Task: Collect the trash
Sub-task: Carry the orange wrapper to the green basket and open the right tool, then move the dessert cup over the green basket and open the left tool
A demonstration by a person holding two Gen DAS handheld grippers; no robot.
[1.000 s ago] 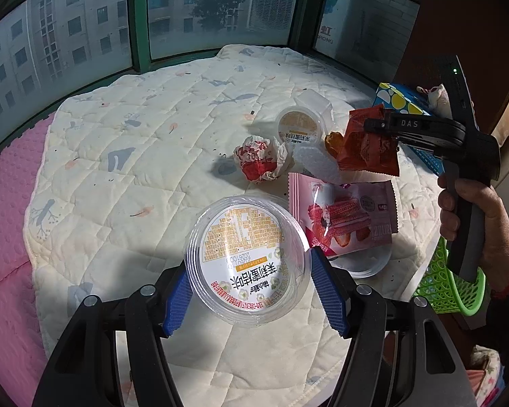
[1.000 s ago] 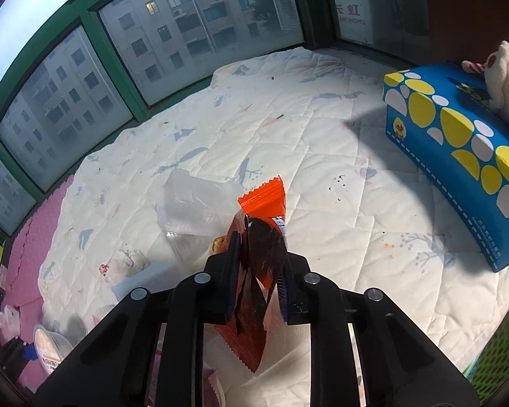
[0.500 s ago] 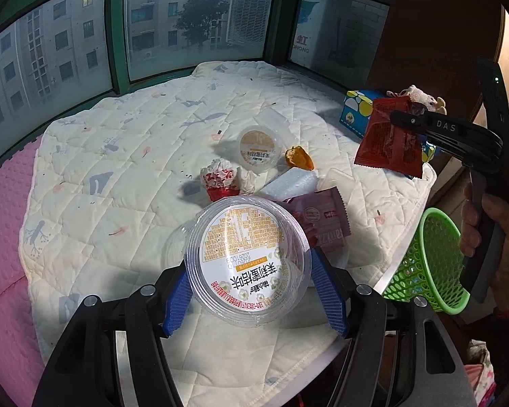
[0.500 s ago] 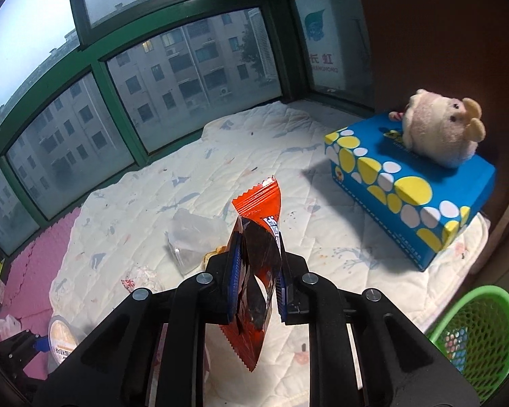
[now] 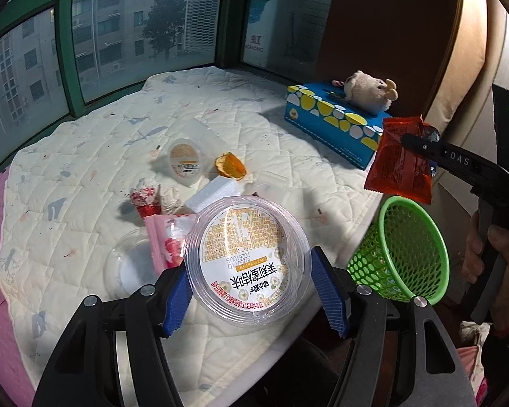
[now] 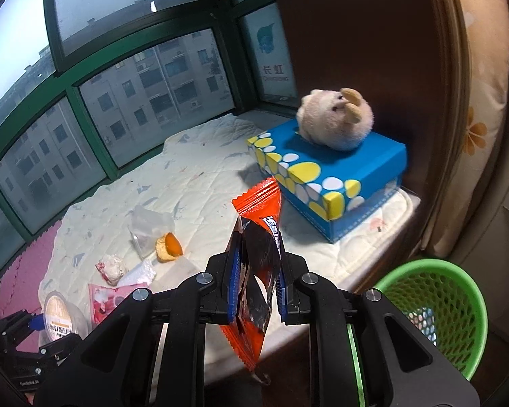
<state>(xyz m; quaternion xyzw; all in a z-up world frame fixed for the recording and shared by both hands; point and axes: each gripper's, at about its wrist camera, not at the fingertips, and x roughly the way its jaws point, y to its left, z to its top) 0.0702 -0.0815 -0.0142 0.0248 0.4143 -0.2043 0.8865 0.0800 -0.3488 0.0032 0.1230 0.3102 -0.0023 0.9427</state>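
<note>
My left gripper (image 5: 254, 291) is shut on a round clear plastic lid (image 5: 244, 264) with a printed yellow label, held above the quilt's near edge. My right gripper (image 6: 254, 288) is shut on an orange-red snack wrapper (image 6: 258, 237), which hangs down between the blue pads. In the left wrist view that wrapper (image 5: 400, 162) hangs in the air just above the green mesh basket (image 5: 407, 257). The same basket (image 6: 437, 308) stands off the bed's edge at lower right in the right wrist view. A hand (image 5: 495, 254) grips the right tool's handle.
On the quilt (image 5: 95, 169) lie a small cup (image 5: 185, 161), an orange peel (image 5: 230, 166), a crumpled red-white paper (image 5: 149, 196), a pink wrapper (image 5: 166, 240), a white block (image 5: 213, 193) and a clear bowl (image 5: 125, 264). A blue dotted box (image 6: 325, 176) carries a plush toy (image 6: 336, 122).
Both grippers have swung to the right, off the middle of the quilt toward its edge. The green basket has come fully into view, and the orange wrapper now hangs above it.
</note>
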